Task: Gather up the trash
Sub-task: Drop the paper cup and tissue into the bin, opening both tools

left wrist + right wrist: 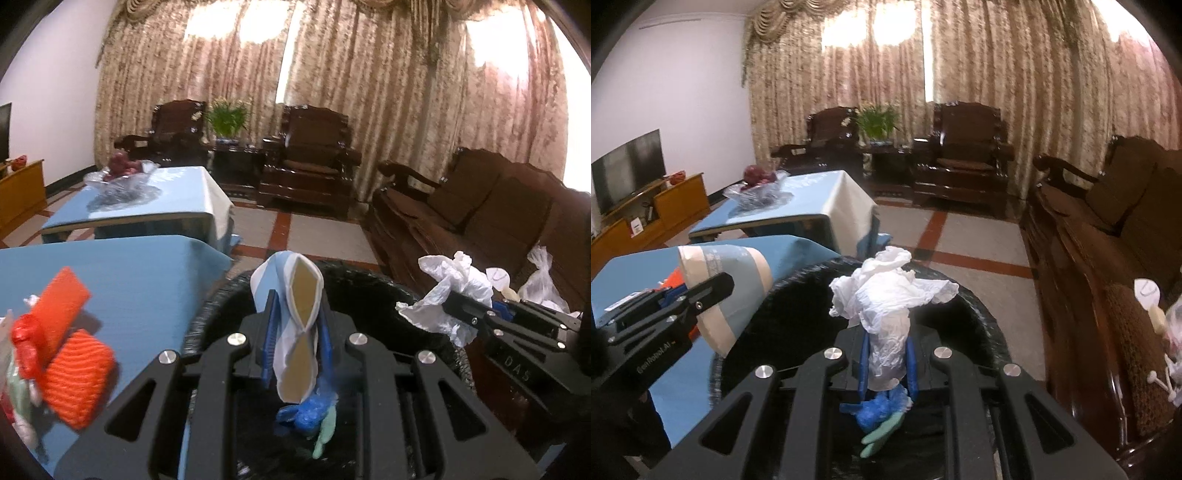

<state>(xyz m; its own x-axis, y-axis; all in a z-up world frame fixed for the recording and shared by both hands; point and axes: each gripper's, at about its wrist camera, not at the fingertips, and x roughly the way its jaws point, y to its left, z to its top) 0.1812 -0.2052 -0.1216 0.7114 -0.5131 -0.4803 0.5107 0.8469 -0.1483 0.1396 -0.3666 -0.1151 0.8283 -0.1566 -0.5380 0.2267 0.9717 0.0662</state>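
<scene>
A: Over the black-lined bin point(369, 284), both grippers hang side by side, its rim curving just beneath them. The blue-covered table point(129, 273) edges the bin on the left, the dark wooden sofa point(480, 221) on the right; tiled floor point(960, 236) lies open beyond.

B: What does each one carry?

A: The left gripper point(295, 325) has its blue pads pinched narrow on a flattened blue-and-white paper cup point(284, 291), which stands up between the fingers with its squashed mouth facing the camera. The right gripper point(888, 354) is closed tight on a crumpled white tissue point(886, 295), the wad bulging above the fingertips.

B: Anything in the bin already?

A: A crumpled blue scrap point(879, 406) and a pale green piece point(882, 435) lie at the bottom, below both sets of fingers.

B: Do the views differ?

A: The left wrist shows orange packets point(74, 350) and other litter on the table's near corner. The right wrist shows a television point(628, 166) on a wooden cabinet, and white items point(1152, 306) on the sofa seat. Each view catches the other gripper from the side with its load.
</scene>
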